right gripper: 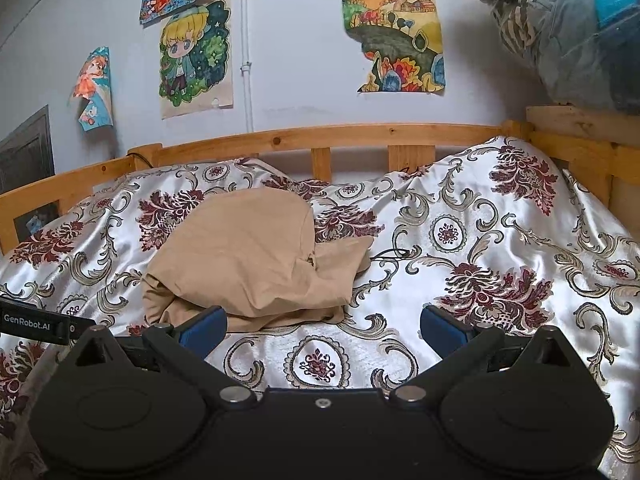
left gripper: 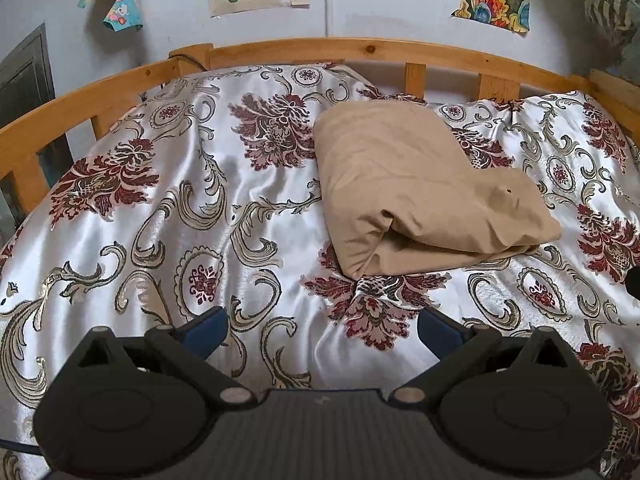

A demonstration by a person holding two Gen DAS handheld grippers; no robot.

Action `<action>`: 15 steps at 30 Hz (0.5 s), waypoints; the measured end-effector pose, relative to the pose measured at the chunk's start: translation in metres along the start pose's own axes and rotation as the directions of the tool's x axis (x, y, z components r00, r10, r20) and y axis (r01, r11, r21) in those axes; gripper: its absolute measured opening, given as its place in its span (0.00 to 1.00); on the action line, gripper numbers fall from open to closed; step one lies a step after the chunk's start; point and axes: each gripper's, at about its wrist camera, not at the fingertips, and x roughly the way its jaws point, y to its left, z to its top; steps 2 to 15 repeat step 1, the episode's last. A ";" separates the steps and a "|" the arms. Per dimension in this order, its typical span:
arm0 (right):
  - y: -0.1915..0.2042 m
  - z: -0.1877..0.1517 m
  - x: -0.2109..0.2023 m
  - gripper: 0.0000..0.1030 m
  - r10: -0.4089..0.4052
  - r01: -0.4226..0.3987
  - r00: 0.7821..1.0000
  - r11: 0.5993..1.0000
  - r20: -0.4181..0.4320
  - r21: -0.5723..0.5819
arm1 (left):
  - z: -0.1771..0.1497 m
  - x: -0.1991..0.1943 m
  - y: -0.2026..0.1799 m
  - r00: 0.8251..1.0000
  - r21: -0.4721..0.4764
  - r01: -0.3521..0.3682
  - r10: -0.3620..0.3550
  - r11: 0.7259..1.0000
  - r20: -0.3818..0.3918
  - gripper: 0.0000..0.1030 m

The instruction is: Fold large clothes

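Observation:
A tan garment (left gripper: 412,192) lies folded into a thick bundle on the bed, right of centre in the left wrist view. In the right wrist view the garment (right gripper: 248,264) sits left of centre, a flap sticking out to its right. My left gripper (left gripper: 322,330) is open and empty, held over the bedspread a short way in front of the bundle. My right gripper (right gripper: 323,328) is open and empty, its left finger (right gripper: 204,326) close to the bundle's near edge. Neither gripper touches the cloth.
The bed is covered by a shiny white bedspread (left gripper: 160,208) with red floral and grey scroll patterns. A wooden rail (left gripper: 360,50) runs round the far sides. Posters hang on the wall (right gripper: 196,56). A bag of clothes (right gripper: 572,28) sits on the upper right.

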 end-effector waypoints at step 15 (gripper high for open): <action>0.000 -0.001 0.000 0.99 -0.001 0.001 1.000 1.000 -0.001 0.000 | 0.000 0.000 0.000 1.000 0.000 -0.001 0.001 1.000 0.000 0.99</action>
